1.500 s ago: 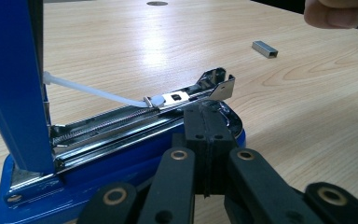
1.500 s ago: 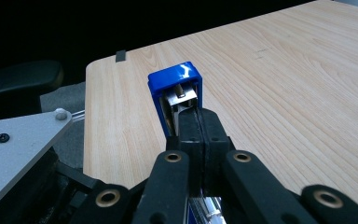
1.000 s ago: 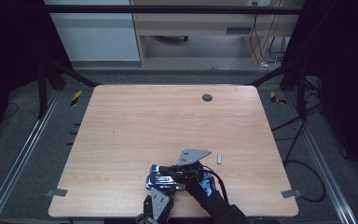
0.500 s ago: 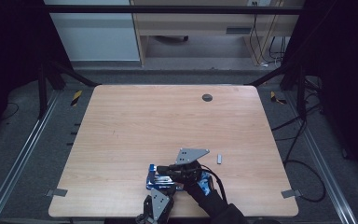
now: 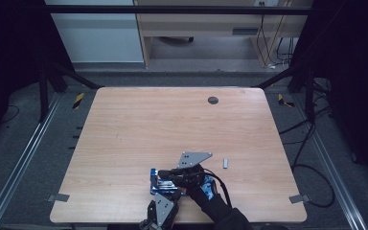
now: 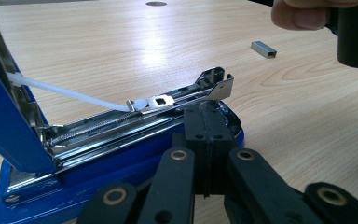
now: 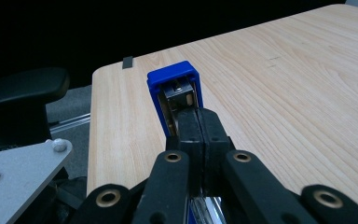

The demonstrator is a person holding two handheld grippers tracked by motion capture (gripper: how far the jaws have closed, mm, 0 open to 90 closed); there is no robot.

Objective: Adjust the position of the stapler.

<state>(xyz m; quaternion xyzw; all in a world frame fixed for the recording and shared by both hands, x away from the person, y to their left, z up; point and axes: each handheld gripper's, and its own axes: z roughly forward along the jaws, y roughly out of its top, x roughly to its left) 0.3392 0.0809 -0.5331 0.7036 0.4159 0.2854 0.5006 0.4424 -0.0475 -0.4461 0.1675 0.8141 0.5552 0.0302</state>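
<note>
we see a blue stapler [image 5: 162, 183] lying on the wooden tabletop [image 5: 172, 124] near its front edge, swung open so that its blue top [image 6: 2, 116] stands up at the left of the left gripper view while the chrome staple channel [image 6: 140, 119] lies flat on the blue base. a white plastic strip [image 6: 65, 93] runs from the raised top down to the slider in the channel.

our left tongs [image 6: 205, 140] come in from the front edge, and their black jaws are pressed together with no gap, their tips resting against the nose end of the stapler's base, just beneath the open end of the channel. whether anything is pinched between them we cannot tell.

our right tongs [image 7: 198, 128] reach in from the right side, above the stapler, and their jaws are likewise together, the tips lying along the metal inner face of the raised blue top. we cannot tell if they grip a part of it.

a small strip of staples [image 5: 225, 163] lies on the tabletop to the right of the stapler, apart from both tongs.
</note>
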